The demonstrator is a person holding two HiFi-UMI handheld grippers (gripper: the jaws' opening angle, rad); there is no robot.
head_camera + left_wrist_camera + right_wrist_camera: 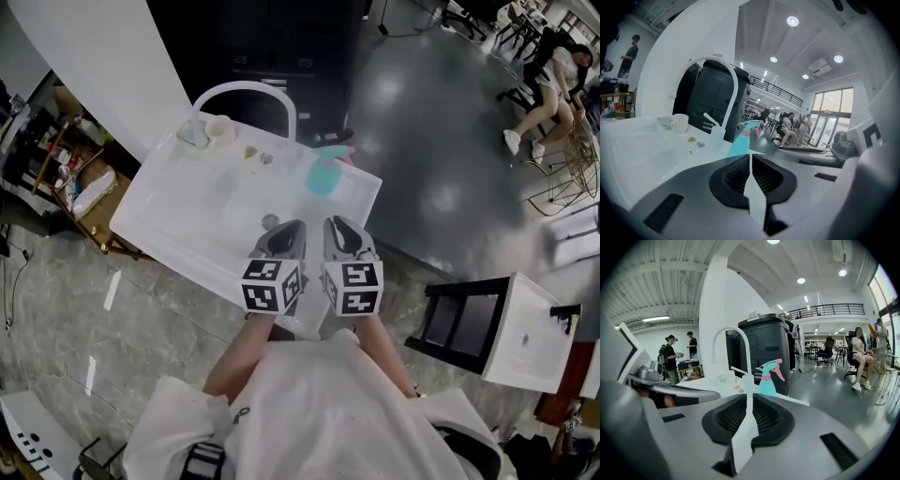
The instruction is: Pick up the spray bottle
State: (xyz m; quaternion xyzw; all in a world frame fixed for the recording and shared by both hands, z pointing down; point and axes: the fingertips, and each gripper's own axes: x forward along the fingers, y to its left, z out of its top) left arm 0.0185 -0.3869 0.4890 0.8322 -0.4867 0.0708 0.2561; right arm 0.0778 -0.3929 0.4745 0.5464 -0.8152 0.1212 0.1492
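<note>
left gripper [289, 228] closed, empty | right gripper [337, 225] closed, empty | both at sink [155, 202] near edge | bottle [323, 174] upright, far right

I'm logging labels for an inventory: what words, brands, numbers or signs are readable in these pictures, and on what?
No text can be read in any view.
Spray bottle: teal body, pink trigger, no label that can be made out.
Left tool, right tool: their marker cubes show black-and-white square patterns, not letters or numbers.
Cup: plain white, no print visible.
</note>
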